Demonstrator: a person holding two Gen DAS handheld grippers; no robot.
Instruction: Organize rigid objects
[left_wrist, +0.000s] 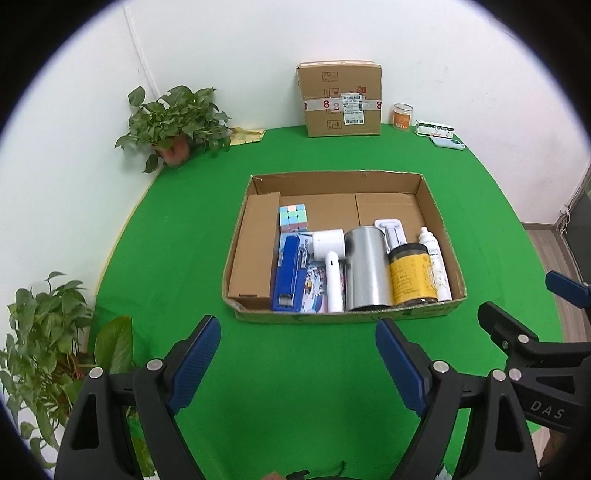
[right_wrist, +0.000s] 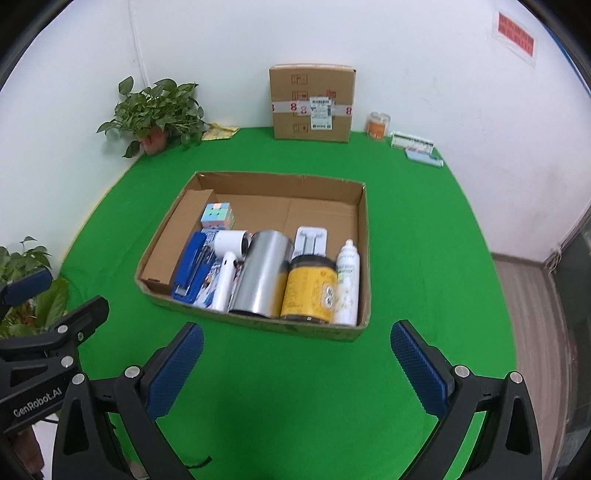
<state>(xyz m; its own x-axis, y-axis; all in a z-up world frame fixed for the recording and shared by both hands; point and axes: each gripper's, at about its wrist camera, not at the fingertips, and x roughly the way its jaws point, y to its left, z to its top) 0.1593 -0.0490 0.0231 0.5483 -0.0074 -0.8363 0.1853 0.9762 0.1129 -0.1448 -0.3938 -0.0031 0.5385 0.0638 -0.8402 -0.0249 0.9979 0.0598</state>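
An open cardboard tray (left_wrist: 439, 221) sat on the green table (left_wrist: 295, 369). Along its near wall lay a row of items packed close together: a long brown carton (left_wrist: 255, 247), a blue stapler (left_wrist: 290, 273), a white handheld device (left_wrist: 330, 266), a silver can (left_wrist: 367, 267), a yellow-labelled jar (left_wrist: 412, 275) and a white spray bottle (left_wrist: 437, 266). A pastel puzzle cube (left_wrist: 293, 218) stood farther back, beside the carton. The tray's far half was bare. The left hand-held gripper (left_wrist: 297, 350) and the right hand-held gripper (right_wrist: 297, 354) both hovered before the tray, fingers spread wide, holding nothing.
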